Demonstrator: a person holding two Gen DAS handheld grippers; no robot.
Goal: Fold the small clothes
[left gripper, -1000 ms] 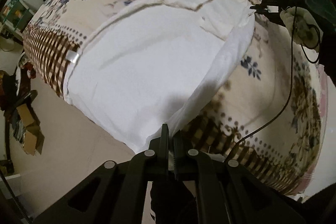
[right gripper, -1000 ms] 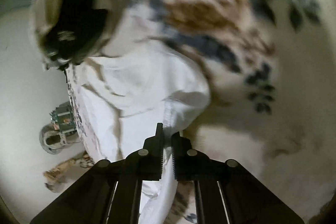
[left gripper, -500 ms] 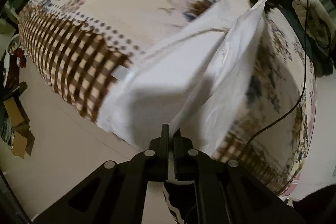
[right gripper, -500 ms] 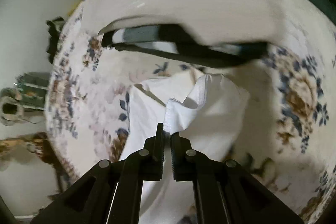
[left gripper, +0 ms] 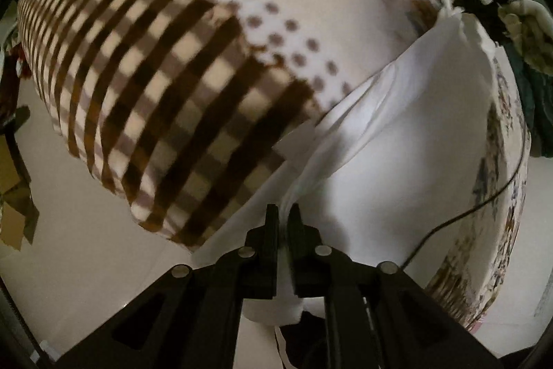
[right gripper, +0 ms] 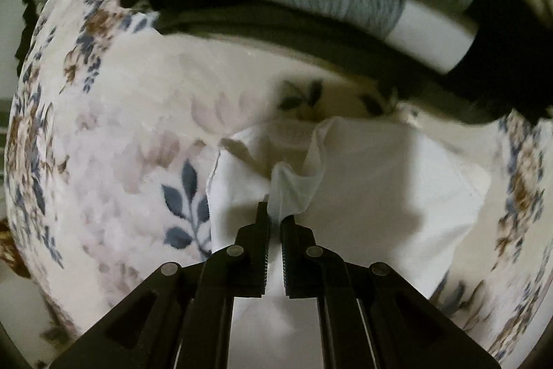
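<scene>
White garment (left gripper: pixel 397 161), pinched at two points over a floral-and-check blanket (left gripper: pixel 179 85).
Left gripper (left gripper: pixel 283 213): jaws nearly closed on a bunched edge. Right gripper (right gripper: pixel 274 213): jaws nearly closed on a corner. Dark folded clothes (right gripper: pixel 345 23) lie just beyond the garment.

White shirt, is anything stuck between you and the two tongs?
Nothing visible is. The left tongs and the right tongs both pinch the white shirt directly, with only cloth between their jaws. The flowery blanket lies underneath.
</scene>
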